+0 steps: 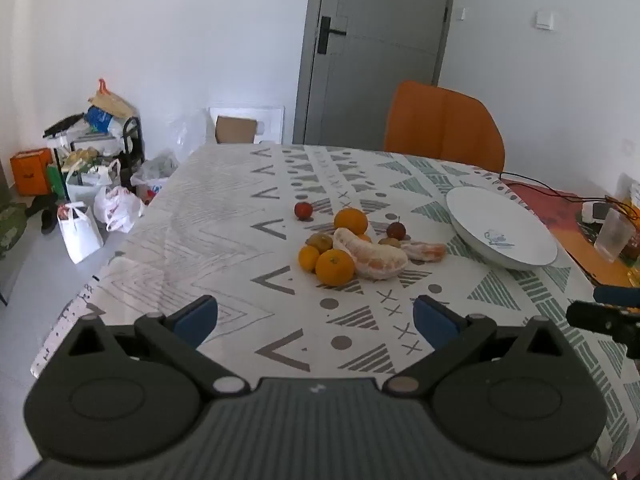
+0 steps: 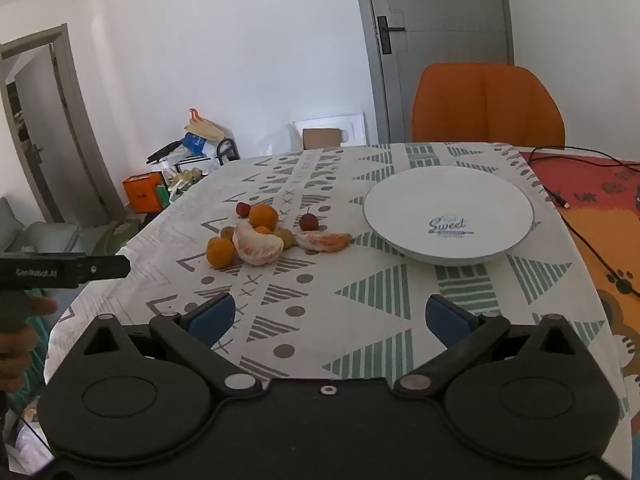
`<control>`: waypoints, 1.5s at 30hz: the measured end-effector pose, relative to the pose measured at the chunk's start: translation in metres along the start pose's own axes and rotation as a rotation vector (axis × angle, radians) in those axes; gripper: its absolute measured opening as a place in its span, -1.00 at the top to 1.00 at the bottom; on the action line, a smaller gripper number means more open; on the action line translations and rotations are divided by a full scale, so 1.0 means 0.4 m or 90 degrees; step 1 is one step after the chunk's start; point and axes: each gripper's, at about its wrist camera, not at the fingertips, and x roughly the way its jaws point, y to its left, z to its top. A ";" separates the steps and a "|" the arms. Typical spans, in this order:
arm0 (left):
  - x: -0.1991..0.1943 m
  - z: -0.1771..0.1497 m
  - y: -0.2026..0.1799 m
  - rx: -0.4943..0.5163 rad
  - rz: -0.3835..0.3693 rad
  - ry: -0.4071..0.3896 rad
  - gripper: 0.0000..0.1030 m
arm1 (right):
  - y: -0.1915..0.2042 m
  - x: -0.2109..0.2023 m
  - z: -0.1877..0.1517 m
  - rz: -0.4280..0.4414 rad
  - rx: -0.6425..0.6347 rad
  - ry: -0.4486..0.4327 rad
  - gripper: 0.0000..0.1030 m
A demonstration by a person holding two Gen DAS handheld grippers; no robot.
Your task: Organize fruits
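Fruit lot (oranges (image 1: pixel 335 267), large peeled segment (image 2: pixel 258 245), small segment (image 2: pixel 323 241), red fruits (image 2: pixel 308 222)) is lying clustered on the tablecloth (image 2: pixel 360 304) beside the empty white plate (image 2: pixel 448 204), nothing sorted yet; left gripper (image 1: pixel 316 316) and right gripper (image 2: pixel 328 316) are hovering wide-jawed, holding nothing.

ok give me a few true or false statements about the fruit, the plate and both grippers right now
1. The white plate holds no fruit. True.
2. The left gripper is shut on an orange. False: it is open and holds nothing.
3. The big peeled citrus piece lies on the tablecloth. True.
4. The right gripper is touching the plate. False: it is open, short of the plate.
5. The chair is blue. False: it is orange.
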 end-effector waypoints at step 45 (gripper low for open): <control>-0.010 0.002 0.042 -0.017 0.011 0.004 -1.00 | 0.024 0.007 0.014 -0.013 0.002 0.000 -1.00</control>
